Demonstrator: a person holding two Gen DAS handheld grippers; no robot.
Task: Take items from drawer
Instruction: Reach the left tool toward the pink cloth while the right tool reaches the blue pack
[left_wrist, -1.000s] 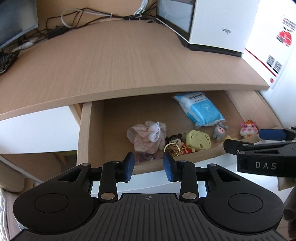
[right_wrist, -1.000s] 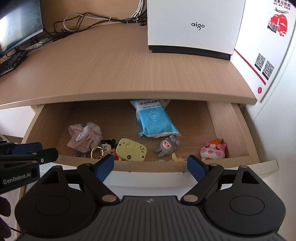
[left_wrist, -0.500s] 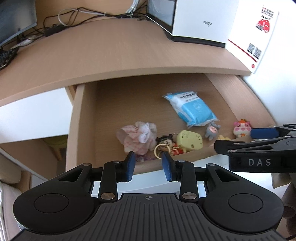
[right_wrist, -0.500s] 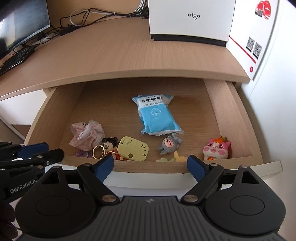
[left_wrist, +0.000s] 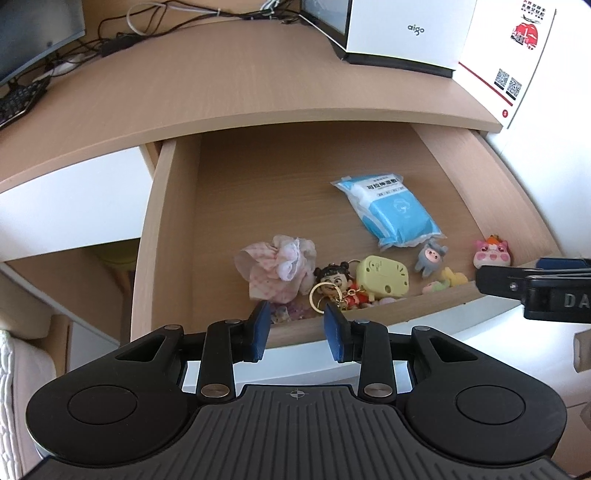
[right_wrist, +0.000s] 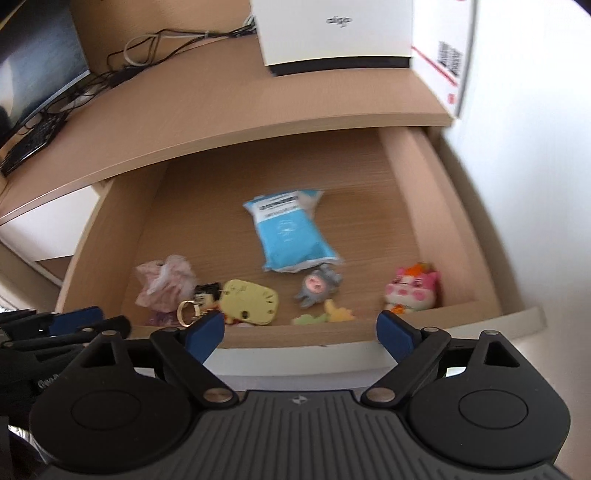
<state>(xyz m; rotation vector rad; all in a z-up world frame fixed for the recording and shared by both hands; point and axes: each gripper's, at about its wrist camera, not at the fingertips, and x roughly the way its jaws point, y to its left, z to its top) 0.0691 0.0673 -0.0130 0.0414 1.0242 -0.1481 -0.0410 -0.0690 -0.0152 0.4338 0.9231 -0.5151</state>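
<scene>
I have the drawer (left_wrist: 168, 236) pulled open under the curved desk top (left_wrist: 207, 88), filling the middle of both wrist views. My left gripper (left_wrist: 297, 325) sits at the bottom centre of its frame, above the drawer's front edge, jaws parted and nothing between the blue pads. My right gripper (right_wrist: 301, 332) is in the same spot in its own frame, spread much wider and likewise empty; its picture is blurred.

In the left view the items lie along the lower part of the drawer floor. A pink checked cloth bundle (left_wrist: 277, 264) is at centre, and touching its right side is a doll keychain with a gold ring (left_wrist: 332, 284). Just right of that is a pale yellow plastic case (left_wrist: 382, 277), then a small grey figure (left_wrist: 430, 254), and a pink pig toy (left_wrist: 493, 253) toward the right wall. A blue and white wipes packet (left_wrist: 391, 212) lies tilted above them, apart from the row. Small yellow and green pieces (left_wrist: 445, 280) rest against the front board.

On the desk, a white box marked aigo (left_wrist: 402, 33) stands upper right, with a monitor (left_wrist: 33, 33) and cables (left_wrist: 147, 22) upper left.
</scene>
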